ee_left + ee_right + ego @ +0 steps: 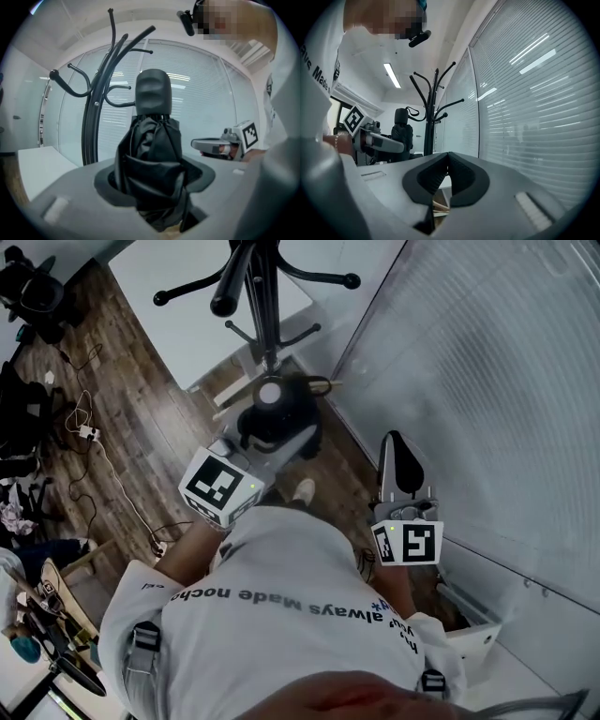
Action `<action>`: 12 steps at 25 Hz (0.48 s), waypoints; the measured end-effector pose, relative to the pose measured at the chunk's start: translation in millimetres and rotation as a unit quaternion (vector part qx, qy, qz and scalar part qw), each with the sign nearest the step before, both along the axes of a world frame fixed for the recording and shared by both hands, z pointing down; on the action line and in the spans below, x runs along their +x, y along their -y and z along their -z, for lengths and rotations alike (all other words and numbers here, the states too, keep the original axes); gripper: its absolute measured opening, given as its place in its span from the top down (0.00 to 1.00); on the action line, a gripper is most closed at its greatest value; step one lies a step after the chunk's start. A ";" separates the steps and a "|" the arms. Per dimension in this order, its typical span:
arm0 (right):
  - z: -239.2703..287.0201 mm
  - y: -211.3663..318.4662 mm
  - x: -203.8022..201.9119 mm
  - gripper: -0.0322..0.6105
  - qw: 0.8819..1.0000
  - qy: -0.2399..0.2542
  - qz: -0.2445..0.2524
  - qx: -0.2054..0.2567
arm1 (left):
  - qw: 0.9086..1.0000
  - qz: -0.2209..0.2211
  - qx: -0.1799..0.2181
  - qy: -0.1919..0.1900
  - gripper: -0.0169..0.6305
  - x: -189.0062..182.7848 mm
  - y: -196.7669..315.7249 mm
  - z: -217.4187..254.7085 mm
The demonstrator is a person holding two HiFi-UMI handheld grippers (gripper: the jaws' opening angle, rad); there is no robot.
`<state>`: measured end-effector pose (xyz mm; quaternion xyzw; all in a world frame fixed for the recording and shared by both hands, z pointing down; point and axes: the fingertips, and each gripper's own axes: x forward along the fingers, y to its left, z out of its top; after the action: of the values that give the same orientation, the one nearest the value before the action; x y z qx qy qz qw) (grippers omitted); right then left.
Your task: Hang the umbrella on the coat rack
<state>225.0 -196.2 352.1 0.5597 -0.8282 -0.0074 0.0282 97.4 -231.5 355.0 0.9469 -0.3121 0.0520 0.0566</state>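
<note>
The coat rack (89, 126) is seen just ahead, its hooks bare. The folded umbrella (152, 154) is held upright, short of the rack, gripped wide in the left tongs (152, 187). The right tongs (446, 171) are pressed together, empty. The umbrella's strap (411, 112) is best raised above a hook, then lowered on.

Wood floor (159, 442) (dark): cables (111, 468) strewn.

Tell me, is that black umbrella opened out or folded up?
Folded up: the umbrella has its fabric bunched tightly round the shaft, handle upward, clamped in the left gripper.
</note>
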 end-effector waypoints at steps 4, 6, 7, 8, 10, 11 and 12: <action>5.0 26.4 -3.2 0.95 1.000 0.010 0.008 0.001 | 1.000 -0.004 -0.009 0.009 0.57 1.5 21.2 -1.5; 11.9 39.3 -9.7 0.95 1.000 0.019 0.018 0.008 | 1.000 -0.008 -0.010 0.014 0.57 -0.6 34.6 -2.8; 16.3 44.3 -13.6 0.95 0.999 0.027 0.029 0.011 | 1.000 -0.010 -0.010 0.017 0.57 -1.2 40.2 -3.4; 21.3 48.6 -17.2 0.95 0.998 0.039 0.041 0.012 | 1.000 -0.012 -0.011 0.019 0.57 -1.3 45.0 -3.6; 31.8 57.1 -23.3 0.95 0.996 0.064 0.064 0.011 | 1.000 -0.017 -0.010 0.023 0.57 -0.7 53.1 -3.5; 37.1 61.3 -26.4 0.95 0.994 0.074 0.075 0.010 | 0.999 -0.020 -0.010 0.025 0.57 -0.1 56.3 -3.7; 43.1 65.1 -29.9 0.92 0.993 0.083 0.085 0.008 | 0.999 -0.023 -0.009 0.028 0.57 0.8 58.8 -3.9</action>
<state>195.1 -261.2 309.0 0.4860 -0.8722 0.0303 -0.0462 98.2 -290.2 358.9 0.9515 -0.2910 0.0825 0.0557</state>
